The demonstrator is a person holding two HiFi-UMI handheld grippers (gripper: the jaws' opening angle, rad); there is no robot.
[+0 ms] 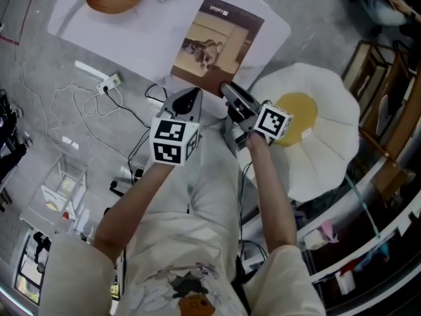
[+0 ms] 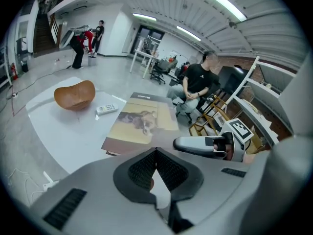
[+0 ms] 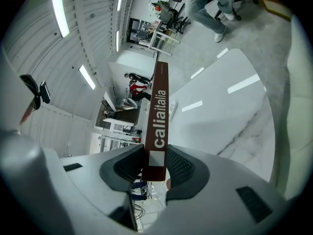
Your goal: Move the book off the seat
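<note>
White bench (image 1: 131, 38) fills the 12 o'clock side, and the book (image 1: 217, 41) lies on it. The right hand-held gripper (image 1: 228, 89) is clamped on the book's near edge. At its 9 o'clock, the left hand-held gripper (image 1: 190, 96) has its jaws together on nothing. An egg-shaped seat (image 1: 329, 110) sits at 3 o'clock.

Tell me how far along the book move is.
Done: the book rests on the white table, off the egg-shaped seat cushion. In hand: the right gripper is clamped on its spine. Remaining: let go. The left gripper is shut, empty.
</note>
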